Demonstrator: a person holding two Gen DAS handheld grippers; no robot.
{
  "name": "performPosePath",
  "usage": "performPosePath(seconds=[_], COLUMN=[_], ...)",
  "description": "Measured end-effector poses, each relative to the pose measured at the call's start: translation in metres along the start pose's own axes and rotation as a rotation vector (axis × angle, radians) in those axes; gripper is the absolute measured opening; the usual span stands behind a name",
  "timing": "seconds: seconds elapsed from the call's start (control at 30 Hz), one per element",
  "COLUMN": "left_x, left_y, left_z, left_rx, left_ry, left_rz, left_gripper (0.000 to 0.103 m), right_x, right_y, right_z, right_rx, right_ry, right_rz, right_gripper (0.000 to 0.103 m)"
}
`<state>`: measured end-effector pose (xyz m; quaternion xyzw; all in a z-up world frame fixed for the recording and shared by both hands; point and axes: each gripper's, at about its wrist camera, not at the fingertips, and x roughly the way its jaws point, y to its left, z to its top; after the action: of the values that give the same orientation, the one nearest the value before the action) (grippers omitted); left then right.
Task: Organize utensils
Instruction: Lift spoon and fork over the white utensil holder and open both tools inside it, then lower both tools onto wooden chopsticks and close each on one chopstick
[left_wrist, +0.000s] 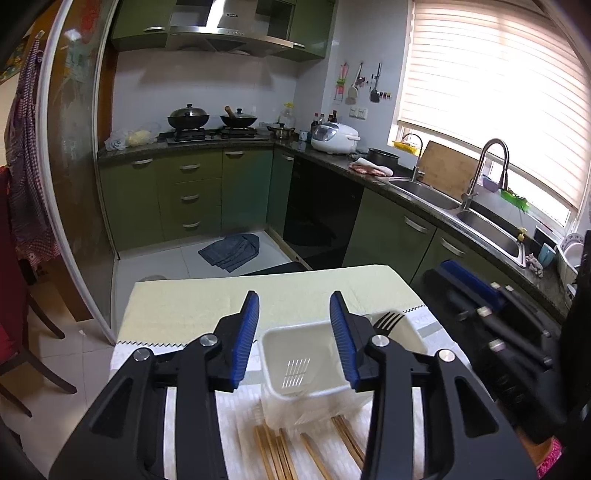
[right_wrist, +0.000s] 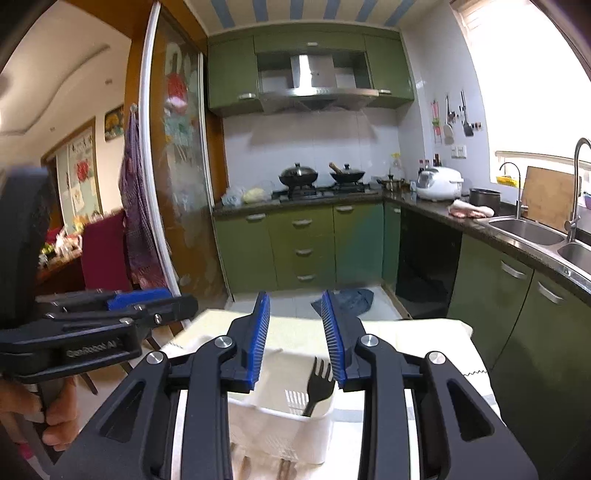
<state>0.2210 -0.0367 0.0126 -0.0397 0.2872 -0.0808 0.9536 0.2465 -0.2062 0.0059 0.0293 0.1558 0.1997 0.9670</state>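
A white plastic utensil holder (left_wrist: 275, 363) stands on the table just beyond my left gripper (left_wrist: 294, 299), which is open with nothing between its blue pads. A black fork (left_wrist: 387, 319) stands tines-up in the holder's right compartment. Several wooden chopsticks (left_wrist: 275, 456) lie on the white cloth in front of the holder. In the right wrist view my right gripper (right_wrist: 295, 297) is open over the same holder (right_wrist: 280, 432), and the fork (right_wrist: 318, 384) rises beside its right finger, not pinched. The left gripper (right_wrist: 122, 317) shows at the left, held by a hand (right_wrist: 55, 417).
A pale yellow cloth (left_wrist: 207, 306) covers the far half of the table. A dark counter with a double sink (left_wrist: 484, 221) runs along the right. Green cabinets (left_wrist: 192, 195) and a stove stand at the back, a grey cloth (left_wrist: 231, 251) lies on the floor, and a chair (left_wrist: 14, 295) is at left.
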Motion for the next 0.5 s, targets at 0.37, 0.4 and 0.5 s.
performPosePath(seconds=[0.37,0.4,0.5], left_x=[0.020,0.028,0.043], left_y=[0.035,0.040,0.046], left_z=[-0.093,-0.107,-0.126], left_rx=[-0.057,-0.073,-0.088], left_ry=[0.545,0.609,0.676], left_rz=[0.057,0.054,0.073], left_gripper=[0.036,0.033,0.024], right_x=[-0.073,-0.073,-0.071], right_y=[-0.048,-0.054,-0.070], right_z=[-0.041,-0.048,-0.067], right_rx=[0.077,0.096,0.127], right_ry=[0.240,0.275,0.377], right_rz=[-0.081,-0.077,-0.080], right_gripper=[0.052,0.052,0.052])
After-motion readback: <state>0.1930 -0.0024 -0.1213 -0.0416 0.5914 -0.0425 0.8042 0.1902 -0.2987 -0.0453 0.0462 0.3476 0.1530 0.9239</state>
